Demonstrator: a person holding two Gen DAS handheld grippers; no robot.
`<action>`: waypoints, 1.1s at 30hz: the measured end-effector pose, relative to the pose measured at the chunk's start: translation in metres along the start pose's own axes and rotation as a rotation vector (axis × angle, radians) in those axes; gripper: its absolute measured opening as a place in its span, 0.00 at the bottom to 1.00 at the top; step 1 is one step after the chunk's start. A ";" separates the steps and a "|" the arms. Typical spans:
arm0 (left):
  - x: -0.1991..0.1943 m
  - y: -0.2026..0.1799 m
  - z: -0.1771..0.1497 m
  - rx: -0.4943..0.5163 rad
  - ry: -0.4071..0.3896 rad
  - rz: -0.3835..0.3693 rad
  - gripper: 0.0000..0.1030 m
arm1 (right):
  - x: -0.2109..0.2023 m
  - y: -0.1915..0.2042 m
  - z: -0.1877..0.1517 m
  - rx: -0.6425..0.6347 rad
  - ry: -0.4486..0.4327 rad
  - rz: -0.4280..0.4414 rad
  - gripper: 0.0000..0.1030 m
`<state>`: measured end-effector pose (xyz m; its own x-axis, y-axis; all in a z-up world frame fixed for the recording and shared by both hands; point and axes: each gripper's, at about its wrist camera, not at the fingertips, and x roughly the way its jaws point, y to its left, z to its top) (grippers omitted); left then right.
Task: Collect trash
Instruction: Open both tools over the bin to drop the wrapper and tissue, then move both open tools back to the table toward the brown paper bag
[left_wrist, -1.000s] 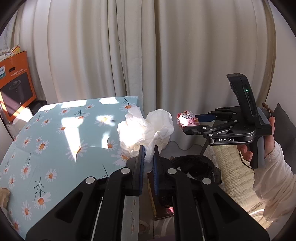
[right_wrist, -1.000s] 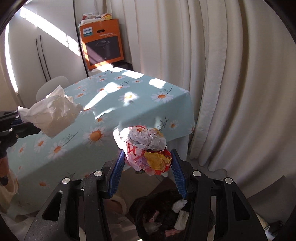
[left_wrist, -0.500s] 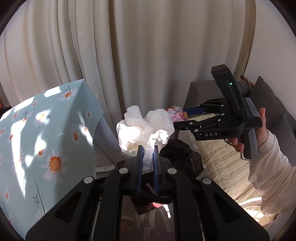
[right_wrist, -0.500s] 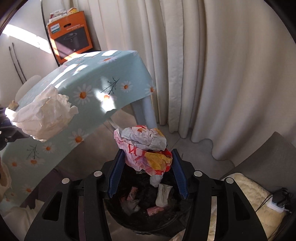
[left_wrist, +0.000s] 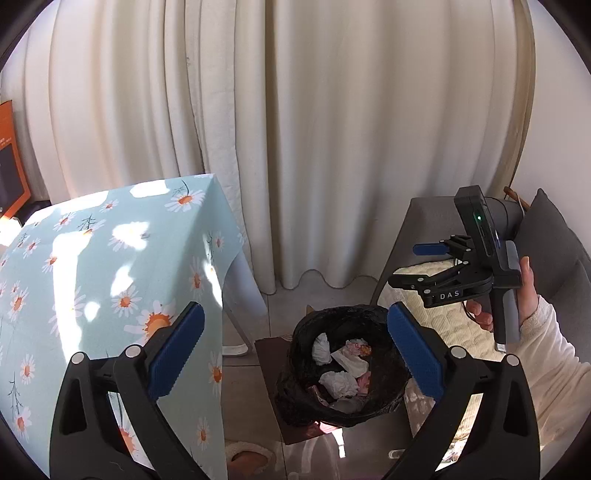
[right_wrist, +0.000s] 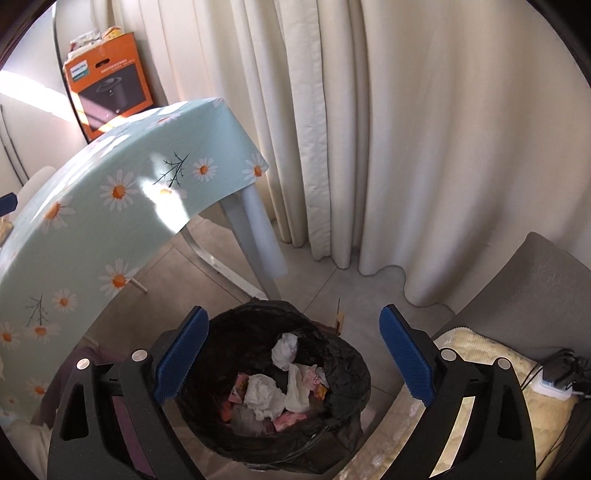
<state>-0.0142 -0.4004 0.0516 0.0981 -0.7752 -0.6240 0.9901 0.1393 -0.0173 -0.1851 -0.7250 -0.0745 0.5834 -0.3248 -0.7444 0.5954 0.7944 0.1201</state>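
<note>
A bin lined with a black bag (left_wrist: 384, 328) stands on the floor by the table's corner. It holds white tissue wads (left_wrist: 338, 382) and crumpled coloured wrappers (right_wrist: 314, 378). My left gripper (left_wrist: 295, 325) hangs above the bin, its jaws opening wide with nothing between the blue pads. My right gripper (right_wrist: 293, 321) is also over the bin (right_wrist: 347, 365), jaws opening and empty. In the left wrist view the right gripper (left_wrist: 410, 266) hovers to the right of the bin, held by a hand in a cream sleeve (left_wrist: 546, 354).
A table with a daisy-print cloth (left_wrist: 92, 258) stands left of the bin. Cream curtains (left_wrist: 332, 147) hang behind. A grey sofa with a cream pad (right_wrist: 480, 354) is on the right, a power strip (right_wrist: 557, 380) on it. An orange box (right_wrist: 107, 88) sits beyond the table.
Both grippers sank toward the bin and opened. The white tissue wad left the left gripper and the coloured wrapper left the right one; both now lie in the bin.
</note>
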 end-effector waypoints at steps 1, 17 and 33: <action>-0.005 0.006 0.000 -0.021 -0.009 0.012 0.94 | 0.000 0.005 0.001 -0.008 -0.004 0.001 0.87; -0.112 0.104 -0.021 -0.183 -0.112 0.364 0.94 | -0.027 0.118 0.058 -0.177 -0.136 0.209 0.90; -0.197 0.191 -0.091 -0.356 -0.061 0.687 0.94 | -0.016 0.248 0.096 -0.386 -0.114 0.376 0.90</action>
<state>0.1460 -0.1651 0.1002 0.6937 -0.4748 -0.5416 0.6146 0.7823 0.1014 0.0060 -0.5723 0.0302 0.7857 -0.0184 -0.6184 0.1011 0.9899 0.0990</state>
